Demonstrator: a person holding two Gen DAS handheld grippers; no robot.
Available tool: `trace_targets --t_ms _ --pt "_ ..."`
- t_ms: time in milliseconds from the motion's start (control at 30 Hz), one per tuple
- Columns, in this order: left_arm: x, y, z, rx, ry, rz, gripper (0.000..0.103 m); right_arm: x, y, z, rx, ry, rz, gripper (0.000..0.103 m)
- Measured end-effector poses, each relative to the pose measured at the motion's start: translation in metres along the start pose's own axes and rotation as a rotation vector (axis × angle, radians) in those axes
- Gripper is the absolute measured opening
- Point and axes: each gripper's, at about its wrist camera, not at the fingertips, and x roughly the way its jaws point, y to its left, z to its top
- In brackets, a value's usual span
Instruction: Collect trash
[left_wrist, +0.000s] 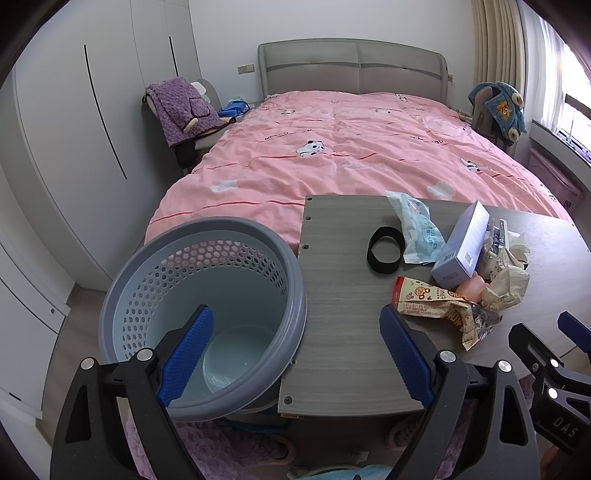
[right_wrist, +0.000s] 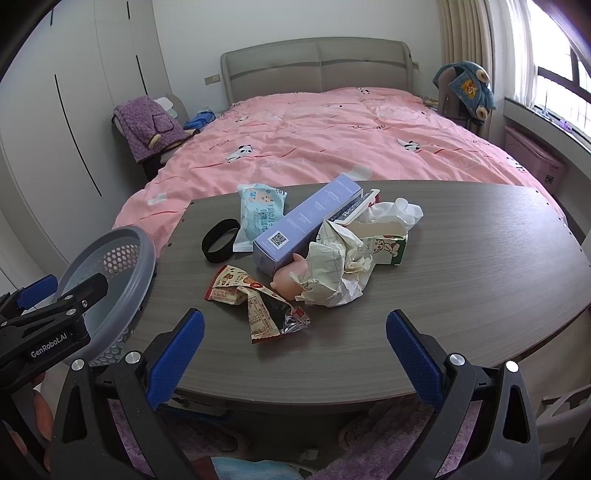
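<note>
A grey perforated waste basket (left_wrist: 207, 306) stands at the table's left end, also in the right wrist view (right_wrist: 110, 266). On the grey wooden table (right_wrist: 461, 277) lies a pile: a torn snack wrapper (right_wrist: 258, 306), crumpled paper (right_wrist: 332, 273), a lilac box (right_wrist: 306, 225), a blue wipes pack (right_wrist: 258, 210), a black band (right_wrist: 220, 240), a small pink toy (right_wrist: 288, 277) and a carton (right_wrist: 388, 247). My left gripper (left_wrist: 295, 354) is open and empty, over the basket's rim and table's left end. My right gripper (right_wrist: 295, 350) is open and empty, just short of the wrapper.
A bed with a pink duvet (right_wrist: 314, 140) lies behind the table. A chair with a purple robe (right_wrist: 147, 125) stands left of it, a chair with a blue garment (right_wrist: 465, 92) right. Wardrobes (left_wrist: 74, 147) line the left wall. A purple rug (right_wrist: 221, 435) lies below.
</note>
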Motion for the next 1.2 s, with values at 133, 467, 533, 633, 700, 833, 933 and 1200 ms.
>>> trace_targets --t_ms 133,467,533,633,700,833,933,1200 --pt "0.0013 -0.0027 -0.0015 0.004 0.005 0.001 0.087 0.0023 -0.0007 -0.0002 0.001 0.007 -0.007 0.097" --pt "0.0029 -0.0030 -0.0038 0.003 0.007 0.001 0.087 0.0036 -0.0002 0.0002 0.006 0.016 -0.017 0.097" --pt "0.0032 -0.0031 -0.0039 0.003 0.008 0.001 0.087 0.0038 -0.0001 0.0001 0.007 0.019 -0.018 0.097" --pt "0.0034 -0.0030 -0.0043 0.003 0.008 0.001 0.087 0.0042 -0.0003 0.0001 0.007 0.019 -0.020 0.097" --pt "0.0035 -0.0029 -0.0044 0.003 0.009 0.001 0.087 0.0037 -0.0001 0.0003 0.006 0.017 -0.025 0.097" --pt "0.0038 -0.0018 -0.0052 -0.001 0.009 0.001 0.087 0.0039 -0.0003 0.0005 0.006 0.018 -0.028 0.097" --pt "0.0043 -0.0008 -0.0048 -0.001 0.010 0.001 0.087 0.0039 -0.0003 0.0004 0.005 0.020 -0.026 0.097" --pt "0.0043 -0.0002 -0.0045 -0.002 0.010 0.000 0.087 0.0033 0.0000 0.0012 0.006 0.018 -0.028 0.097"
